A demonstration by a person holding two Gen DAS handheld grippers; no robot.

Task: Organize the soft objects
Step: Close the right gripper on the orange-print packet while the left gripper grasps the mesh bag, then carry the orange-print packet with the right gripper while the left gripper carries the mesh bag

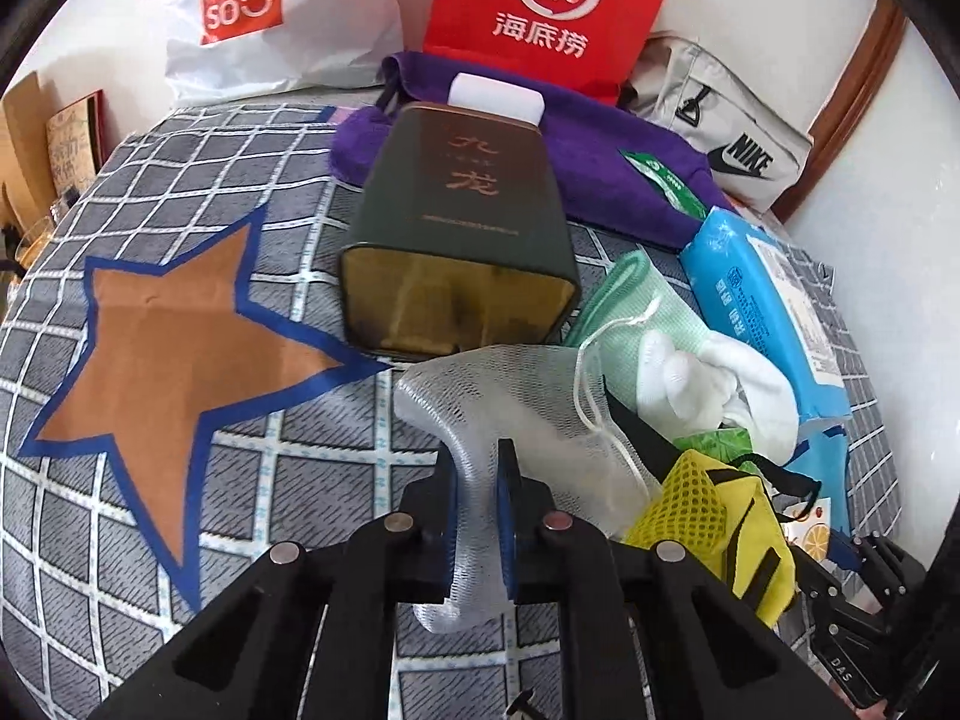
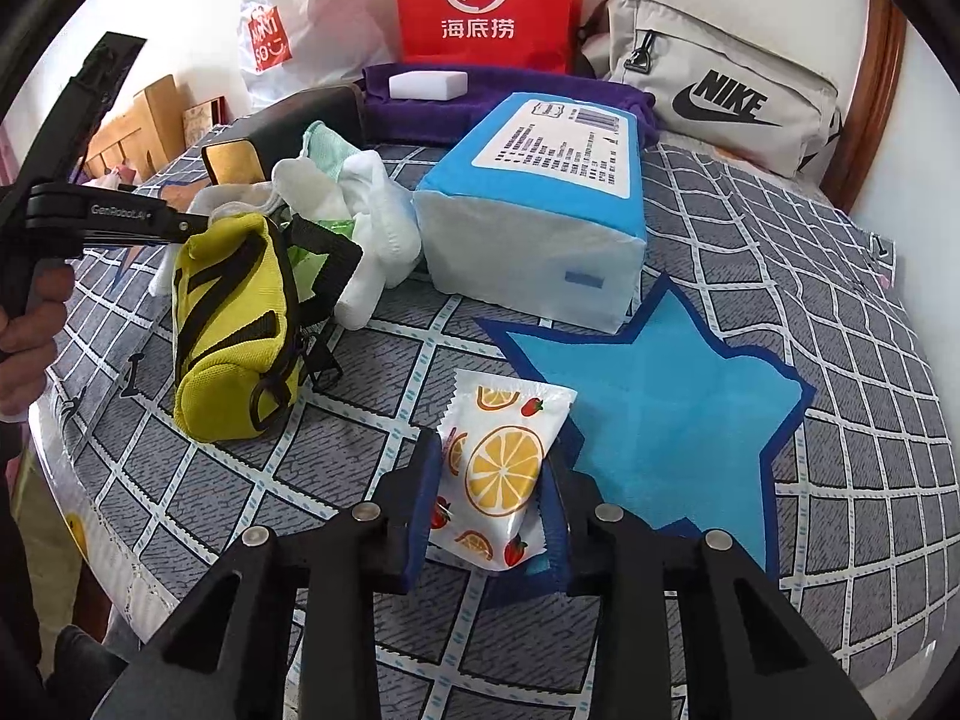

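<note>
On the checked cover (image 1: 180,192), take the dark green tin (image 1: 462,228) as the middle of things. Left of the tin lies an orange star (image 1: 162,354). Just in front of the tin, the left gripper (image 1: 480,468) has its jaws shut tight on a white mesh bag (image 1: 480,396), and the bag bends up between the pads. Behind the tin lie a purple towel (image 1: 600,132) and a white block (image 1: 495,97), with a red bag (image 1: 540,6) farther back. Right of the tin sits a heap: a green cloth (image 1: 624,294), white socks (image 1: 708,384), a yellow pouch (image 2: 234,330) and a blue wipes pack (image 2: 534,210). Farther right of the tin and nearer the camera, the right gripper (image 2: 489,480) has its jaws clamped on a small packet with orange slices (image 2: 504,468). The packet sits at the edge of a blue star (image 2: 660,420), well apart from the tin. A hand (image 2: 24,336) holds the left gripper's handle.
</note>
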